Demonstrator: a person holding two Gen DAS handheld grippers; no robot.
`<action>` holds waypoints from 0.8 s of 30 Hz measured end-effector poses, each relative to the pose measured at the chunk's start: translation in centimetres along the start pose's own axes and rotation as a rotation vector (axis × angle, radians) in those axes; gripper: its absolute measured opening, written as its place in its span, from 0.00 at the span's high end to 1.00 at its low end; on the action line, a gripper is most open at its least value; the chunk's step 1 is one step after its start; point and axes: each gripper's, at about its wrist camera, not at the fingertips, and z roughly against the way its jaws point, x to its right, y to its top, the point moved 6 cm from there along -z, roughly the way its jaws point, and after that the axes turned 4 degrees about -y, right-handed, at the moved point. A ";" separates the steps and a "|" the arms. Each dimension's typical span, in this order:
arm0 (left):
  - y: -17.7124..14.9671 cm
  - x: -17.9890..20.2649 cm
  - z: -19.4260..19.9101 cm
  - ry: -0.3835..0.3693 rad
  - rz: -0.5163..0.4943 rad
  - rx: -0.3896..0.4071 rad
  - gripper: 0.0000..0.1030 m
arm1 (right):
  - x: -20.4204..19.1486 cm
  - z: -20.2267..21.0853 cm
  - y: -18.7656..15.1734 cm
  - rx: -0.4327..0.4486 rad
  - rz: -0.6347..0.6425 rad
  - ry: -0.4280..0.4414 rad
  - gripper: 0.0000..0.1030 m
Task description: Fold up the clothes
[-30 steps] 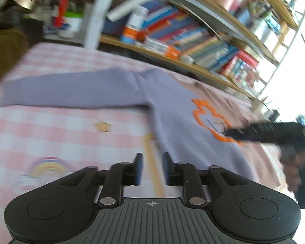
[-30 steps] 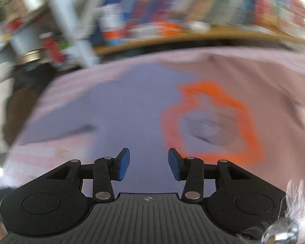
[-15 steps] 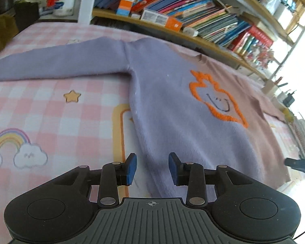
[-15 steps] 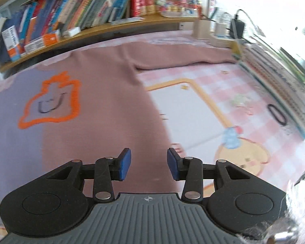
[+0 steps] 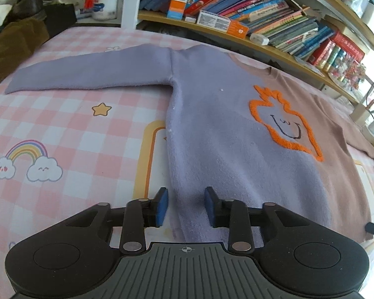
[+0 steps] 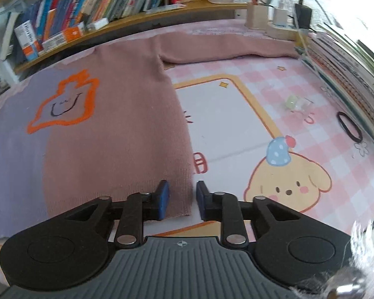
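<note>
Sweater (image 5: 212, 129) lies flat on the pink checked mat (image 5: 62, 129), sleeves spread, filling centre frame in both views. Left gripper (image 5: 185, 205) has its jaws apart over the lilac hem corner at lower centre; bare mat lies to its left. Right gripper (image 6: 182, 200) has its jaws apart straddling the mauve hem corner's side edge; open mat sits at right, with a hair tie (image 6: 349, 129) near the right edge.
</note>
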 end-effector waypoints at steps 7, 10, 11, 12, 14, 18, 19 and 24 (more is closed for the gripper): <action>0.8 -0.9 0.9 0.110 -0.054 0.053 0.96 | -1.8 -0.1 -0.1 0.000 0.074 0.083 0.92; 0.8 -0.6 0.6 0.121 -0.087 0.043 0.96 | -2.1 -0.3 -0.2 0.014 0.085 0.093 0.92; 0.8 -0.5 0.5 0.124 -0.098 0.040 0.96 | -2.0 -0.4 -0.1 0.019 0.083 0.094 0.92; 0.8 -0.4 0.4 0.128 -0.109 0.036 0.96 | -1.7 -0.5 -0.1 0.027 0.079 0.094 0.92; 0.8 -0.2 0.2 0.133 -0.126 0.031 0.96 | -1.4 -0.7 0.1 0.035 0.074 0.077 0.92; 0.6 -0.3 -0.1 0.119 -0.119 0.034 0.96 | -0.9 -0.7 0.3 0.042 0.062 0.053 0.94; 0.6 -0.3 -0.2 0.116 -0.120 0.035 0.96 | -0.8 -0.6 0.3 0.046 0.059 0.045 0.95; 0.7 0.0 -0.6 0.112 -0.144 0.041 0.96 | -0.7 -0.5 0.2 0.055 0.065 0.023 0.96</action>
